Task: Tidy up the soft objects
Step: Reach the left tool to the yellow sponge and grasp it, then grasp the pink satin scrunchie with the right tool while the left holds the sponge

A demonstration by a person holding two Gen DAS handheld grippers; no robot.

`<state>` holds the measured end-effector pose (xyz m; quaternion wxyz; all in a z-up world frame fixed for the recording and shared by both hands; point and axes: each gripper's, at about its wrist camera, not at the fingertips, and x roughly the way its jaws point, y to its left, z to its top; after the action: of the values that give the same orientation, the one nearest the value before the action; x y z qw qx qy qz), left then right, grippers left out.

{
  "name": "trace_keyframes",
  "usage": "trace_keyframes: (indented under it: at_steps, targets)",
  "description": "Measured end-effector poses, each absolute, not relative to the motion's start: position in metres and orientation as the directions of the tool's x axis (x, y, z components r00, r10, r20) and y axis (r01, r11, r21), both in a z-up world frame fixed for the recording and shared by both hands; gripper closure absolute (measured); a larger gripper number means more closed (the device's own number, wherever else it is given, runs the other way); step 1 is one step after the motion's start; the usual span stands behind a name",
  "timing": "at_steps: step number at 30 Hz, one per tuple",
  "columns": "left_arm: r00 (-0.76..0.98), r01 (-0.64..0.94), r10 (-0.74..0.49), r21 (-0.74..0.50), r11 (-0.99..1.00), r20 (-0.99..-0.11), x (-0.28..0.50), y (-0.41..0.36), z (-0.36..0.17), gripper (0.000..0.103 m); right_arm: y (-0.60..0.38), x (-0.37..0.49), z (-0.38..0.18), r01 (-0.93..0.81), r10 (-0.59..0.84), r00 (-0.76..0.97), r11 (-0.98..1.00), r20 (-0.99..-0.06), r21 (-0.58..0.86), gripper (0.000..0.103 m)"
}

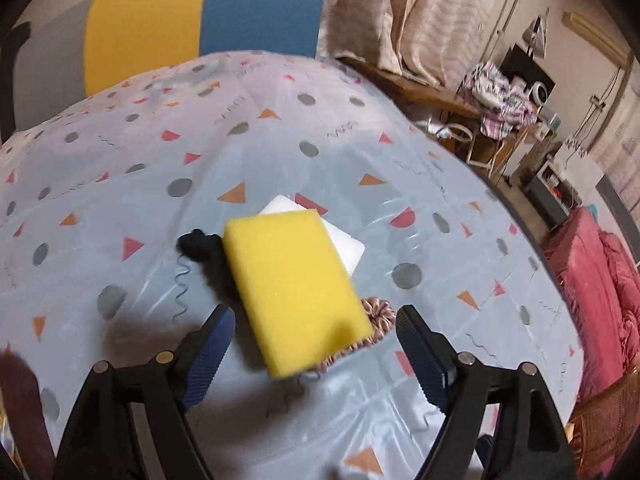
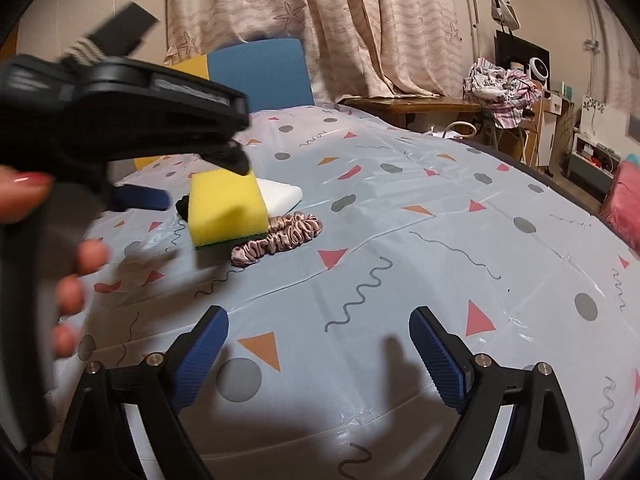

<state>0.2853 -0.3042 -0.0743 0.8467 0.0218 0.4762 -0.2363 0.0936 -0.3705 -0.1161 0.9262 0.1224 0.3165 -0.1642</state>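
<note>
A yellow sponge [image 1: 294, 286] with a green underside lies on a pile on the patterned tablecloth [image 1: 120, 184]. It rests over a white foam block [image 1: 346, 246], a black scrunchie [image 1: 202, 250] and a pink satin scrunchie [image 1: 378, 322]. My left gripper [image 1: 316, 344] is open, its blue pads either side of the sponge's near end, not touching it. In the right wrist view the left gripper [image 2: 192, 184] hovers over the sponge [image 2: 226, 210], with the white block [image 2: 282, 194] behind and the pink scrunchie [image 2: 280, 236] beside. My right gripper [image 2: 318, 354] is open and empty above the cloth.
A chair [image 1: 204, 20] with a yellow and blue back stands behind the table. A wooden side table [image 2: 412, 106] with bundled clothes [image 2: 500, 84] is at the back right by the curtains. A pink quilt [image 1: 600, 292] lies at the right.
</note>
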Motion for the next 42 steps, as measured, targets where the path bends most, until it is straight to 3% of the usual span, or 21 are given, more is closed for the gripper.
trace_keyframes:
  at_steps: [4, 6, 12, 13, 19, 26, 29, 35, 38, 42]
  targets:
    - [0.402, 0.418, -0.366, -0.187, 0.889, -0.839, 0.302, -0.313, -0.094, 0.021, -0.373, 0.095, -0.119, 0.390, -0.224, 0.737, 0.912, -0.638, 0.130, 0.010]
    - [0.384, 0.417, -0.363, -0.191, 0.888, -0.849, 0.306, -0.313, -0.104, 0.032, -0.374, 0.097, -0.121, 0.388, -0.216, 0.734, 0.912, -0.644, 0.135, 0.010]
    - [0.395, 0.377, -0.454, -0.309, 0.873, -0.799, 0.298, -0.281, -0.108, 0.038, -0.376, 0.095, -0.123, 0.399, -0.210, 0.730, 0.904, -0.650, 0.156, 0.010]
    - [0.400, 0.373, -0.463, -0.321, 0.871, -0.791, 0.295, -0.276, -0.108, 0.047, -0.376, 0.095, -0.123, 0.400, -0.209, 0.728, 0.903, -0.653, 0.157, 0.010]
    - [0.440, 0.353, -0.493, -0.361, 0.863, -0.750, 0.270, -0.237, -0.099, 0.061, -0.378, 0.094, -0.124, 0.406, -0.210, 0.726, 0.900, -0.655, 0.161, 0.010]
    - [0.440, 0.347, -0.525, -0.401, 0.848, -0.728, 0.238, -0.201, -0.103, 0.065, -0.379, 0.095, -0.125, 0.413, -0.212, 0.715, 0.897, -0.666, 0.159, 0.010]
    - [0.429, 0.347, -0.538, -0.418, 0.840, -0.725, 0.226, -0.190, -0.110, 0.072, -0.379, 0.097, -0.125, 0.417, -0.216, 0.709, 0.896, -0.672, 0.152, 0.010]
    - [0.414, 0.319, -0.541, -0.440, 0.839, -0.732, 0.212, -0.175, -0.120, 0.073, -0.377, 0.099, -0.126, 0.412, -0.211, 0.700, 0.900, -0.682, 0.144, 0.010]
    - [0.417, 0.294, -0.530, -0.442, 0.847, -0.739, 0.211, -0.169, -0.119, 0.066, -0.374, 0.104, -0.127, 0.381, -0.179, 0.683, 0.914, -0.708, 0.136, 0.010]
    - [0.447, 0.281, -0.499, -0.413, 0.866, -0.742, 0.205, -0.161, -0.112, 0.062, -0.353, 0.122, -0.109, 0.228, -0.132, 0.704, 0.973, -0.698, 0.046, 0.010]
